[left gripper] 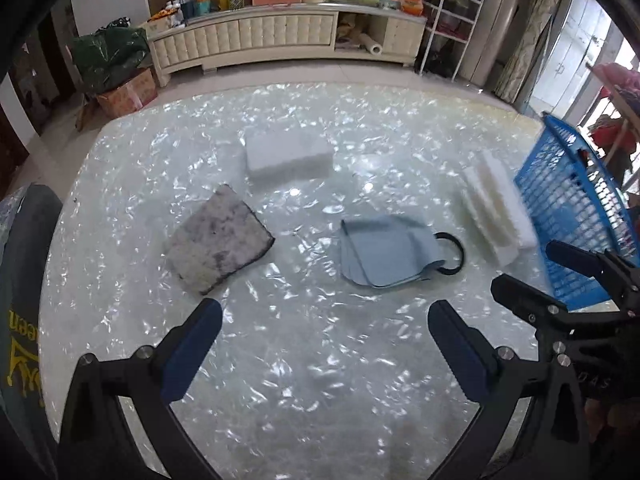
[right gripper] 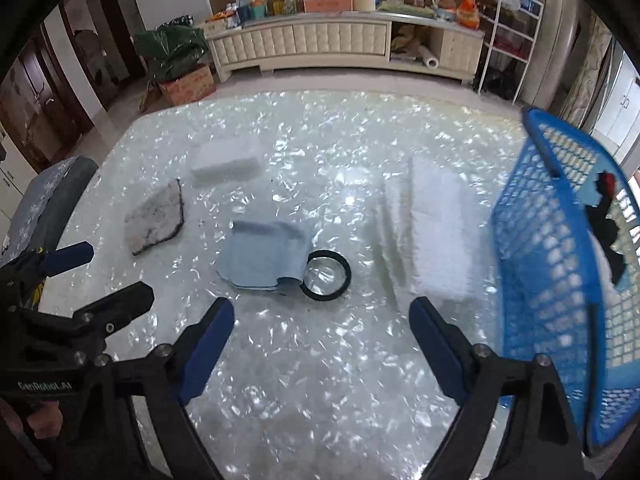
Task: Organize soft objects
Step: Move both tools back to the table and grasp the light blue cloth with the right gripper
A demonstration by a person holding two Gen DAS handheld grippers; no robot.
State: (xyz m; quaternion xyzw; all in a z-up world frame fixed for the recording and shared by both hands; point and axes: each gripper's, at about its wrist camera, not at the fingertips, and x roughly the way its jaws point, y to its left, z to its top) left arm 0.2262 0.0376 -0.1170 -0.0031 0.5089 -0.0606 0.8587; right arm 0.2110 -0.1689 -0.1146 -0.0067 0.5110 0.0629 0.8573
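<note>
On the shiny white table (left gripper: 304, 360) lie a grey stained cloth (left gripper: 218, 240), a white sponge block (left gripper: 289, 156), a folded light-blue cloth (left gripper: 384, 252) with a black ring (left gripper: 452, 254) at its right, and a white ribbed foam piece (left gripper: 496, 208). My left gripper (left gripper: 324, 320) hangs open over bare table, short of the cloths. My right gripper (right gripper: 322, 318) is open too, just short of the blue cloth (right gripper: 266, 254) and ring (right gripper: 326, 276), with the foam piece (right gripper: 436, 232) ahead on the right. Nothing sits between either pair of fingers.
A blue plastic basket (right gripper: 560, 264) stands at the table's right edge, right beside my right gripper's finger, with dark and white items inside. A grey chair back (left gripper: 28, 248) is at the table's left. A cream cabinet (left gripper: 280, 36) lines the far wall.
</note>
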